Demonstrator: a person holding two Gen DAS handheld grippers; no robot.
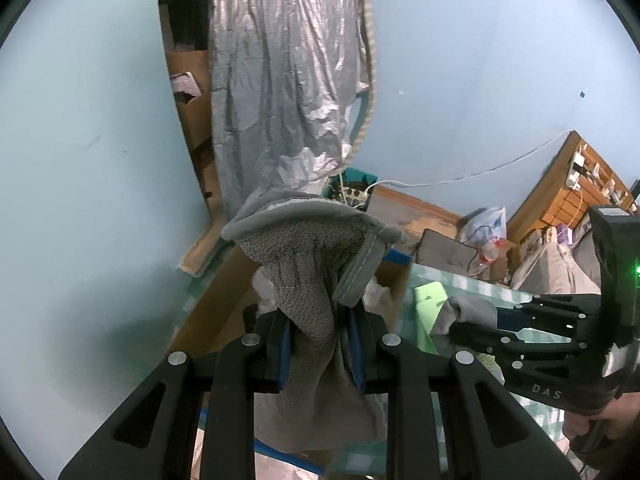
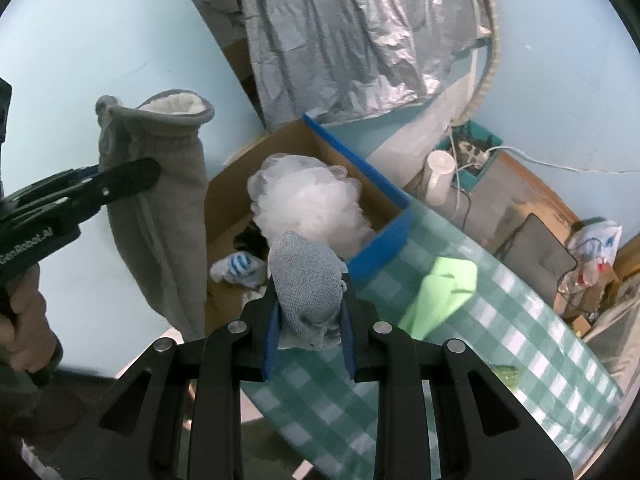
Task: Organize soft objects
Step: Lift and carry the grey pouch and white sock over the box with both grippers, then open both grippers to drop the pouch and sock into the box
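Observation:
My left gripper is shut on a grey fleece-lined slipper, held up in the air; it also shows in the right wrist view, hanging left of the box. My right gripper is shut on a small grey knit sock, held over the table edge next to the cardboard box. The right gripper shows in the left wrist view with the sock. In the box lie a white mesh puff and a blue-and-white striped sock.
The table has a green checked cloth with a light green cloth on it. A silver quilted sheet hangs behind the box. A white bottle, cables and clutter stand at the right.

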